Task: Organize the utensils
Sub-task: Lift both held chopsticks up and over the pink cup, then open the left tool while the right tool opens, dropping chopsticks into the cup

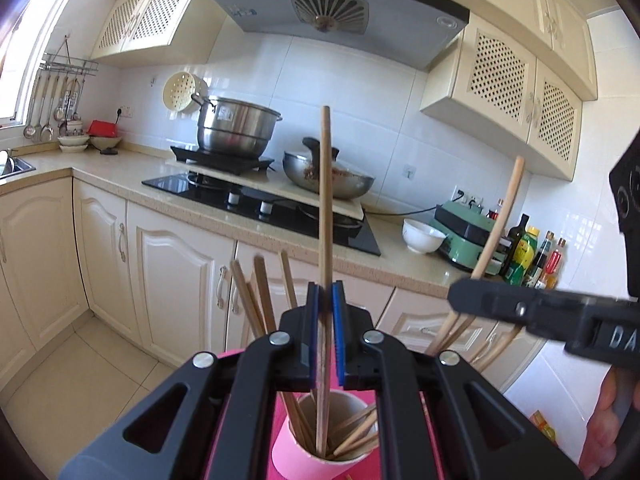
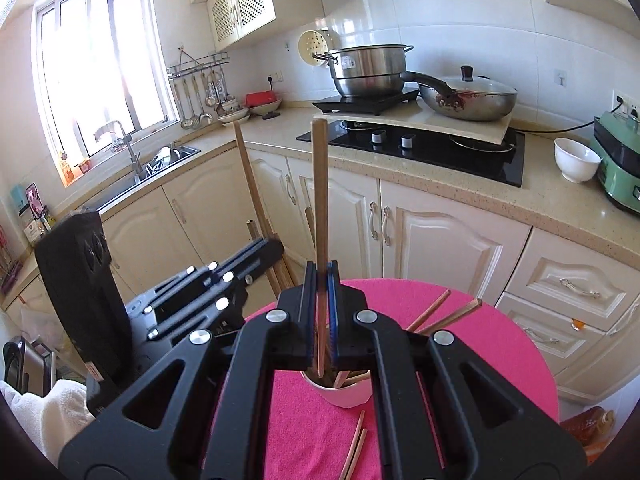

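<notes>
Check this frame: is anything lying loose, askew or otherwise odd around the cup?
Yes. Several chopsticks lie loose on the pink cloth outside the cup: a pair in front and two behind it to the right. Each claw, left and right, pinches one upright chopstick above the cup.

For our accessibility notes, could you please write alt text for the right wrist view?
The right gripper is shut on an upright chopstick above a white cup of chopsticks on a pink cloth. The left gripper holds another chopstick at the left, and loose chopsticks lie on the cloth.
</notes>
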A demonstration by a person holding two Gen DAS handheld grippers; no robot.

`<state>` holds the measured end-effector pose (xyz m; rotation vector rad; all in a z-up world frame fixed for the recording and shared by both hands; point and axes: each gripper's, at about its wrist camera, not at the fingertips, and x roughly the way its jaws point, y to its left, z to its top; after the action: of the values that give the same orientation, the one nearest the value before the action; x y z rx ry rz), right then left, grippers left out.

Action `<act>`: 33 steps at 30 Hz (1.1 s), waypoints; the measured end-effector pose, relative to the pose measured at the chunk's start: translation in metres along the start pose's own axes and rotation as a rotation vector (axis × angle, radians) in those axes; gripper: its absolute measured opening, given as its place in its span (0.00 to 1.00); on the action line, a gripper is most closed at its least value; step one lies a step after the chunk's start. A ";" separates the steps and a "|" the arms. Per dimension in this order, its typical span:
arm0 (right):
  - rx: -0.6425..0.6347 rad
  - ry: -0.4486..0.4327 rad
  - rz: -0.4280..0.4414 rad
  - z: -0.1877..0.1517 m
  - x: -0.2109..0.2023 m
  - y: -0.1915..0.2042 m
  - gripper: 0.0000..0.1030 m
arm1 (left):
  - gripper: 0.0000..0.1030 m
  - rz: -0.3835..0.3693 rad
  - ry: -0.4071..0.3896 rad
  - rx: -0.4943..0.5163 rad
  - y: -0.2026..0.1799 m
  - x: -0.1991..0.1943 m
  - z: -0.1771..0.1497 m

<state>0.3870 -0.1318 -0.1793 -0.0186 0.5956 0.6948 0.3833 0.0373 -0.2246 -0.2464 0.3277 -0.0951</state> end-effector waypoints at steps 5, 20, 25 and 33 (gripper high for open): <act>-0.012 -0.012 -0.005 -0.003 -0.004 0.004 0.05 | 0.07 0.003 0.025 0.034 -0.004 -0.001 -0.014; -0.072 -0.018 -0.060 -0.025 -0.003 0.024 0.05 | 0.07 0.008 0.106 0.070 -0.011 -0.012 -0.049; -0.066 -0.010 -0.068 -0.030 -0.002 0.023 0.05 | 0.07 0.008 0.139 0.074 -0.012 -0.012 -0.057; -0.056 0.005 -0.070 -0.038 0.002 0.021 0.06 | 0.12 0.023 0.152 0.048 -0.011 -0.016 -0.058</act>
<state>0.3564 -0.1226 -0.2082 -0.0925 0.5778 0.6434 0.3486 0.0154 -0.2703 -0.1878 0.4792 -0.0995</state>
